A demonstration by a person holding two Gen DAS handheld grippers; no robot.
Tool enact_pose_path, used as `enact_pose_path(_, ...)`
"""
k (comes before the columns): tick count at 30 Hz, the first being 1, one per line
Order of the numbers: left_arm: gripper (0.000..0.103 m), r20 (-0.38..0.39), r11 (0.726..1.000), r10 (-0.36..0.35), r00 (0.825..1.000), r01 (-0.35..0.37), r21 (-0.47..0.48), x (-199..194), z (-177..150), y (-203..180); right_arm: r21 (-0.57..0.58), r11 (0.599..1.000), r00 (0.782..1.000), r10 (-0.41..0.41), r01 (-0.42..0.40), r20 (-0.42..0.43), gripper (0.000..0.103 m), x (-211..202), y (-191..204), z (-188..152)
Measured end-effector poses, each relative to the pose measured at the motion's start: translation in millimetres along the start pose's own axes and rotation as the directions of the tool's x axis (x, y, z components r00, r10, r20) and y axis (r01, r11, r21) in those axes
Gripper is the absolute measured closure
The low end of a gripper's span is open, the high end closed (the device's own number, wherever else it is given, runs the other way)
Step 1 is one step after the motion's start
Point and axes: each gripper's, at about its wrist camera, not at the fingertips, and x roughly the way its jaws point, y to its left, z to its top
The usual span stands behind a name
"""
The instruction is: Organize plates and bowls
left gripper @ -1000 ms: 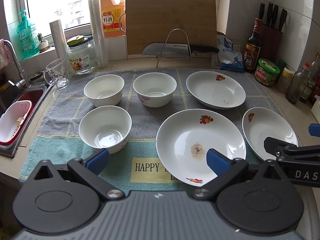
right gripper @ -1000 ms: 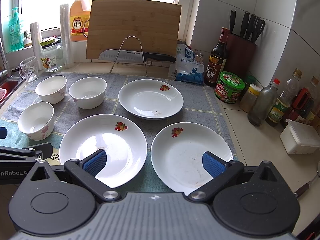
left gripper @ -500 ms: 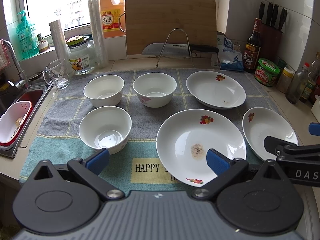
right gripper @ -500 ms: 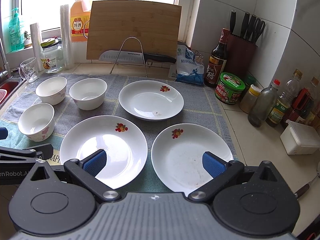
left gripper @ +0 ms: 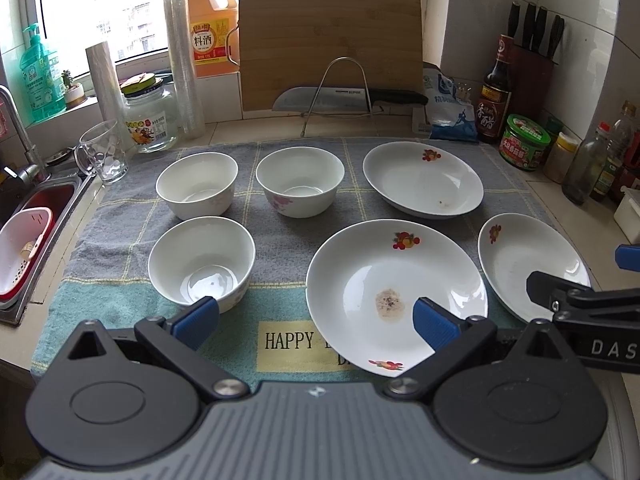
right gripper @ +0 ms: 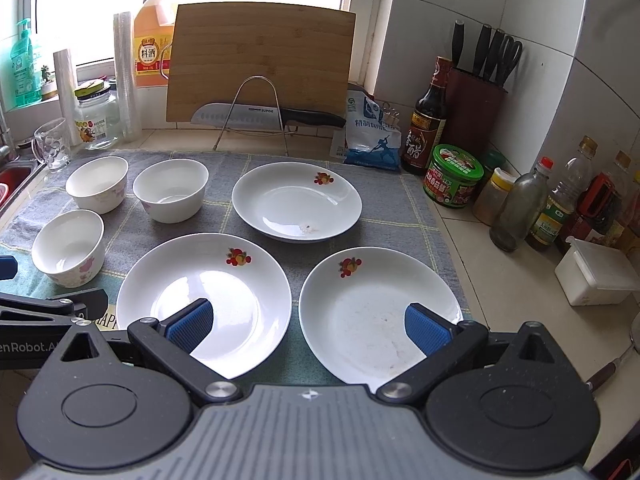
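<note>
Mat lettering [left gripper: 294, 340] half covered by plate [left gripper: 396, 292] (reads "HAPPY"), sink [left gripper: 24, 216] cropped left

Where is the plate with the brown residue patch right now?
In the left wrist view, the stained plate lies front-centre on the towel, between the front bowl and another plate.

The three plates [right gripper: 297, 204] are white, each with a red-and-yellow fruit motif near the rim. The three bowls [left gripper: 202, 265] are white with faint pink flowers on the outer wall. The towel [left gripper: 280, 236] is grey with pale yellow grid lines and a teal front band carrying a cream label lettered in black. The finger pads [right gripper: 188, 326] are blue on black arms. The board [right gripper: 260, 64] is light brown bamboo. The jug [left gripper: 210, 36] is orange.
</note>
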Motion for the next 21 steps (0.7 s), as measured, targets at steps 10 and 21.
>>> enact_pose_path(10,0.001,-0.007,0.996,-0.07,0.997,0.071,0.058,6.6,3.2,6.3,-0.01,1.0,0.999,-0.015,0.016,0.039,0.0,-5.1,5.2,-8.1)
enact_pose_path(21,0.001,0.029,0.981,-0.154,0.988,0.15,0.127,12.2,5.3,19.1,0.028,0.996,0.994,-0.089,0.087,0.056,0.0,-12.1,1.3,-24.4)
